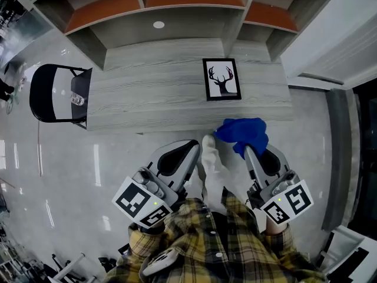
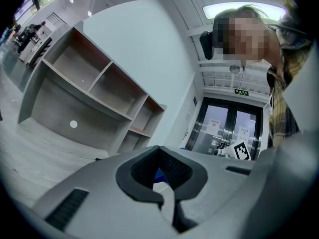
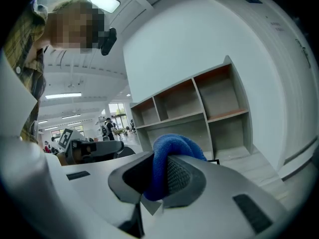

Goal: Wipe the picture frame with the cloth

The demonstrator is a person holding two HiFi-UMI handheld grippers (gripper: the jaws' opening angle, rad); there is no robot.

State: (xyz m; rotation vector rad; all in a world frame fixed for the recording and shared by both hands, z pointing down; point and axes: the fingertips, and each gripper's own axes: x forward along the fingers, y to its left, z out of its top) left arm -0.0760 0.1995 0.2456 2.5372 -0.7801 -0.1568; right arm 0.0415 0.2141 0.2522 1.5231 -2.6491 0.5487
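The picture frame [image 1: 221,79], black-edged with a deer-head print, lies flat on the grey wooden desk [image 1: 147,99], right of its middle. A blue cloth [image 1: 242,133] bunches at the desk's near edge, just below the frame. My right gripper [image 1: 248,150] is shut on it. In the right gripper view the cloth [image 3: 172,143] bulges up between the dark pads, and a corner of the frame [image 3: 214,162] shows behind it. My left gripper [image 1: 194,144] is shut on nothing, left of the cloth and short of the desk edge. The left gripper view shows its jaws [image 2: 159,153] closed.
An open shelf unit [image 1: 159,5] with orange-brown boards stands behind the desk. A black chair [image 1: 59,93] sits at the desk's left end. Glossy floor lies left of the desk. A pale shape [image 1: 212,167] lies between the two grippers, above my plaid shirt [image 1: 200,240].
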